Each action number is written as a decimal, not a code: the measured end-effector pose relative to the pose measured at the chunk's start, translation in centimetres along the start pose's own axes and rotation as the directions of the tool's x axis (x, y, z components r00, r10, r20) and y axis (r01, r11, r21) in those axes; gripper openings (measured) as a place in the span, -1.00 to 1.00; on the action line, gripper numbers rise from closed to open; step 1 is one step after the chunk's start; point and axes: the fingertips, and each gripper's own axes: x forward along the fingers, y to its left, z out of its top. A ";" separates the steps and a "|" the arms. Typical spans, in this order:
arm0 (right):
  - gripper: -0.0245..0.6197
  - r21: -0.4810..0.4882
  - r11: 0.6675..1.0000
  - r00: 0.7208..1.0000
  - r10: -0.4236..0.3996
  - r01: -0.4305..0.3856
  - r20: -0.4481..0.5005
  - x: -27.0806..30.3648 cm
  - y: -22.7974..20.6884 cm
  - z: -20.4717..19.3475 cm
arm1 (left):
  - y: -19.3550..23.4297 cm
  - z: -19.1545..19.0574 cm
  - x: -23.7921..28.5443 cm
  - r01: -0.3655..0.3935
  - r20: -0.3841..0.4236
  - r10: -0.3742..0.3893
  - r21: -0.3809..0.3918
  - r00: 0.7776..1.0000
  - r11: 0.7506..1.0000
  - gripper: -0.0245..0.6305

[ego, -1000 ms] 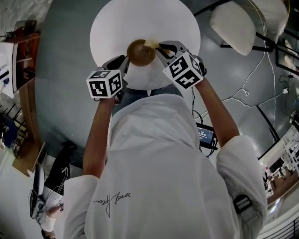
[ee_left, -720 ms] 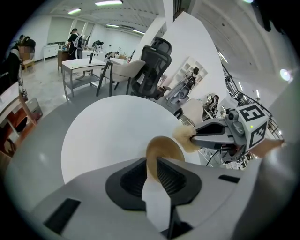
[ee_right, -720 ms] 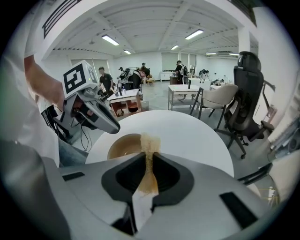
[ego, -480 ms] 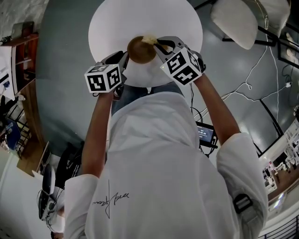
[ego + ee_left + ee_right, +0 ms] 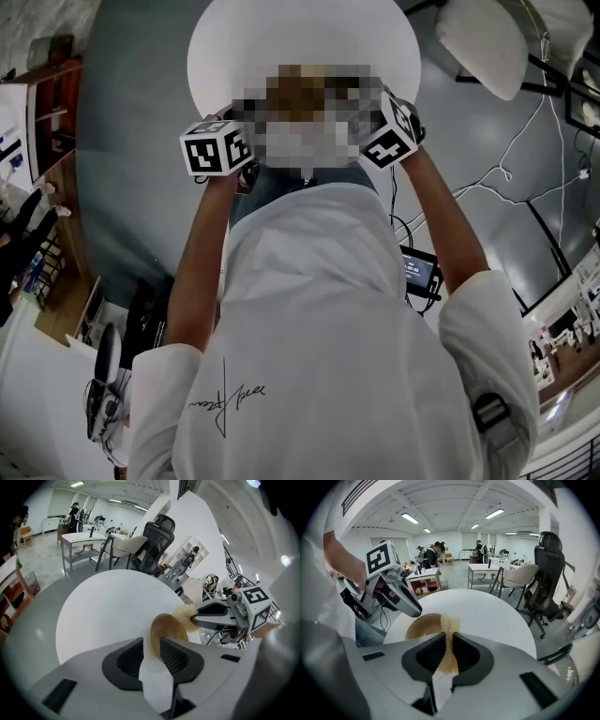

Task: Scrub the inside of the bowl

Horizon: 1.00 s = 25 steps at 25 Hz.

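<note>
Person in a white top, seen from above, arms stretched fwd over a round white bench (image 5: 309, 37), one claw in each hand.

The left claw (image 5: 152, 651) is clamped on the rim of a small brown bowl (image 5: 166, 627), one jaw inside the wall and one outside. The bowl is lifted off the bench and hangs over its near edge, tipped so the opening faces the other claw.

The right claw (image 5: 449, 656) is closed on a thin, tan, fibrous scrub pad (image 5: 449, 625), pinched flat w/ its free end sticking out past the jaws. That frayed end sits at the bowl's rim and reaches into the hollow, touching or nearly touching the inner wall; exact contact can't be told.

Background: office chairs, desks, a few distant people.

Step in hand, by my reading: scrubbing the inner wall. To do it well:
- Hold the rim grip firm so the bowl doesn't twist under pressure.
- Pad looks floppy, so short strokes, w/ its broad face laid flat on the wall, not just the tip.
- Work round the wall, then the base.
- The patch under the inside jaw prob. needs a re-grip to reach.
</note>
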 end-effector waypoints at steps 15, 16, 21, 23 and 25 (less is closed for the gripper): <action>-0.75 -0.011 1.000 1.000 0.004 -0.004 -0.009 0.4 0.7 -0.1 | 0.8 -0.6 1.7 0.010 -0.011 -0.011 -0.067 1.000 0.998 -0.78; -0.75 -0.010 1.000 1.000 0.006 -0.006 -0.010 0.4 0.7 -0.2 | 0.8 -0.7 1.8 0.009 -0.009 -0.010 -0.075 1.000 0.997 -0.83; -0.75 -0.006 1.000 1.000 0.008 -0.008 -0.011 0.3 0.9 -0.5 | 0.8 -0.7 1.9 0.024 0.009 -0.023 -0.118 1.000 0.993 -0.86; -0.75 -0.003 1.000 1.000 0.005 -0.005 -0.008 0.3 0.9 -0.4 | 0.9 -0.5 1.8 0.025 0.019 -0.022 -0.136 1.000 0.990 -0.87; -0.75 0.002 1.000 1.000 0.010 -0.010 -0.002 0.2 1.1 -0.6 | 0.9 -0.4 1.7 0.018 0.032 -0.014 -0.150 0.999 0.989 -0.88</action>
